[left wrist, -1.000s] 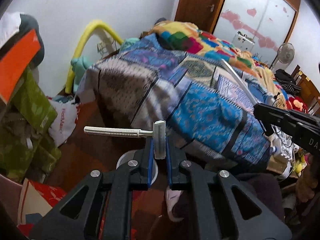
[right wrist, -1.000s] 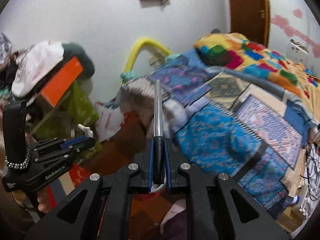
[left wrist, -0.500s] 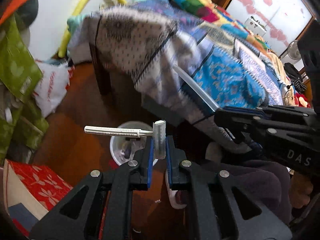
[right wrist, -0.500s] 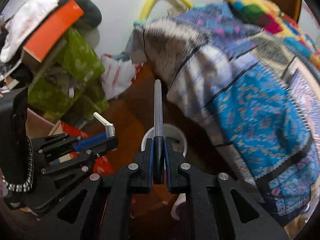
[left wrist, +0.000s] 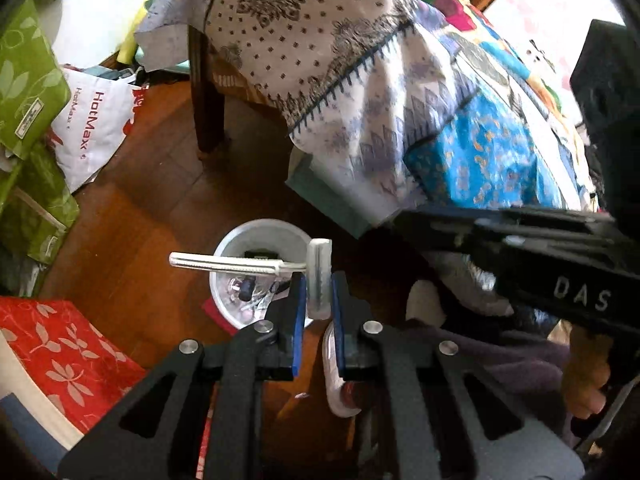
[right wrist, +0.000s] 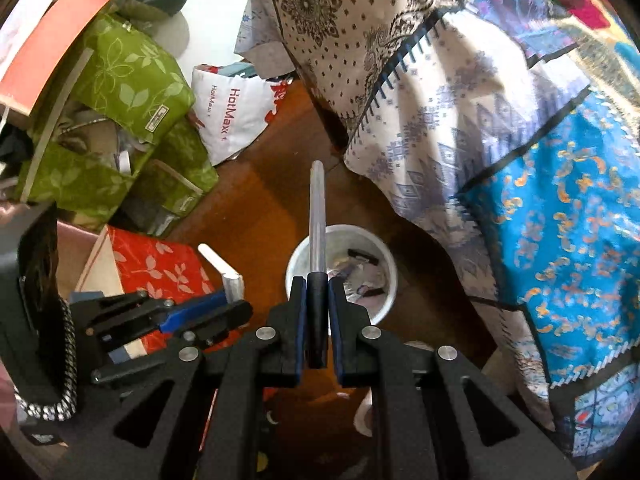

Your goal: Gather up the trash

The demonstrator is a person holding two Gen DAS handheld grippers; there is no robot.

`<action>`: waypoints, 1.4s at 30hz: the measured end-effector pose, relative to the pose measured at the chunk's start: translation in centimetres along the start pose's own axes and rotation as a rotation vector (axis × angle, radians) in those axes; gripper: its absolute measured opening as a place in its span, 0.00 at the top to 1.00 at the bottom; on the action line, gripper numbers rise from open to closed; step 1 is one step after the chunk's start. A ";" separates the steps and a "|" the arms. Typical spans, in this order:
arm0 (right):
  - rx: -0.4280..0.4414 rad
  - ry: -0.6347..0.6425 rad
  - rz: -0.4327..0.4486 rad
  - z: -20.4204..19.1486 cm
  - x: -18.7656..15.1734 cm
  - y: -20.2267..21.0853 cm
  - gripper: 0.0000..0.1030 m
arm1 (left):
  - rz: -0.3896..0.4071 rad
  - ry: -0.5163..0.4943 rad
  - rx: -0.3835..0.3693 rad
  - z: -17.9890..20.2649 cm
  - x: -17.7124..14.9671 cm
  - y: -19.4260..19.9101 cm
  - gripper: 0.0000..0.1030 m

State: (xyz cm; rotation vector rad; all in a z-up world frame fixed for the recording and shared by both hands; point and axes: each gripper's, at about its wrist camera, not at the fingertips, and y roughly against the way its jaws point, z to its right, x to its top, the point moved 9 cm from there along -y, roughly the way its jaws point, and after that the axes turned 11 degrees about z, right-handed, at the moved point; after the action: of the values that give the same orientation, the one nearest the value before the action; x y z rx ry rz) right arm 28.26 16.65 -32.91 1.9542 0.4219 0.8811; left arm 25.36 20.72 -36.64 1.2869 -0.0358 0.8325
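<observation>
My left gripper (left wrist: 318, 280) is shut on the head of a white disposable razor (left wrist: 248, 263), whose handle sticks out to the left over a small white trash bin (left wrist: 260, 240) on the wooden floor. My right gripper (right wrist: 318, 284) is shut on a grey pen (right wrist: 317, 216) with a black grip, pointing forward above the same bin (right wrist: 376, 256), which holds several scraps. The left gripper (right wrist: 208, 312) with the razor (right wrist: 224, 270) shows at the left of the right wrist view. The right gripper's body (left wrist: 520, 252) crosses the right of the left wrist view.
A bed with a patchwork blanket (right wrist: 500, 120) overhangs the bin on the right. Green fabric bags (right wrist: 120, 92), a white HotMax bag (right wrist: 232, 112) and a red leaf-print box (right wrist: 156, 264) crowd the left. A bed leg (left wrist: 206, 92) stands behind.
Both grippers have tilted down and moved toward the floor. The trash bin has come into view directly under the razor and the pen. Both stay shut on their items.
</observation>
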 end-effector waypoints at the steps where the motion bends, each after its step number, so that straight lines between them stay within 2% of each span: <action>1: 0.008 -0.007 -0.011 0.1 0.2 -0.2 0.83 | -0.002 0.003 0.005 -0.1 0.2 -0.2 0.90; 2: 0.013 -0.016 -0.020 0.1 0.4 -0.5 0.75 | -0.001 0.009 0.012 -0.2 0.4 -0.3 0.89; 3: 0.012 -0.018 -0.017 0.2 0.6 -0.4 0.71 | -0.001 0.015 0.022 -0.4 0.7 -0.3 0.89; 7: -0.039 0.013 0.033 0.7 1.1 1.3 0.71 | 0.019 0.012 0.049 -0.6 1.2 0.6 0.88; 10: -0.055 0.038 0.066 0.8 0.9 3.3 0.71 | 0.061 -0.009 0.074 -0.2 1.8 2.8 0.88; 13: -0.076 0.062 0.108 0.9 0.7 5.7 0.71 | 0.125 -0.040 0.105 0.6 2.5 5.9 0.88; 17: -0.102 0.081 0.209 0.5 0.4 10.6 0.71 | 0.230 -0.089 0.119 2.6 3.3 10.9 0.88; 21: -0.132 0.091 0.338 -0.2 -0.4 16.7 0.71 | 0.357 -0.141 0.108 5.9 4.0 17.1 0.88; 25: -0.174 0.092 0.488 -0.8 -1.4 23.3 0.71 | 0.477 -0.186 0.065 9.5 3.9 23.1 0.87; 27: -0.185 0.076 0.571 -1.3 -2.2 27.1 0.71 | 0.539 -0.207 0.037 11.6 3.4 26.4 0.83; 33: -0.267 0.034 0.819 -2.2 -5.8 37.7 0.71 | 0.679 -0.291 -0.045 17.1 0.8 34.0 0.83; 38: -0.376 -0.012 1.007 -2.8 -9.4 44.2 0.71 | 0.768 -0.353 -0.110 20.3 -1.9 38.2 0.83; 41: -0.422 -0.045 1.058 -3.0 -11.4 45.7 0.71 | 0.790 -0.383 -0.132 21.3 -3.5 39.6 0.82; 42: -0.437 -0.055 1.066 -3.2 -11.9 46.1 0.71 | 0.797 -0.392 -0.127 21.6 -4.0 39.8 0.77</action>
State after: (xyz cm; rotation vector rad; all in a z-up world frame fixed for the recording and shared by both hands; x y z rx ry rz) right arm 15.12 -12.37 2.57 1.7059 -0.8771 1.4011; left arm 9.15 1.79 1.35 1.2987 -0.9486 1.2030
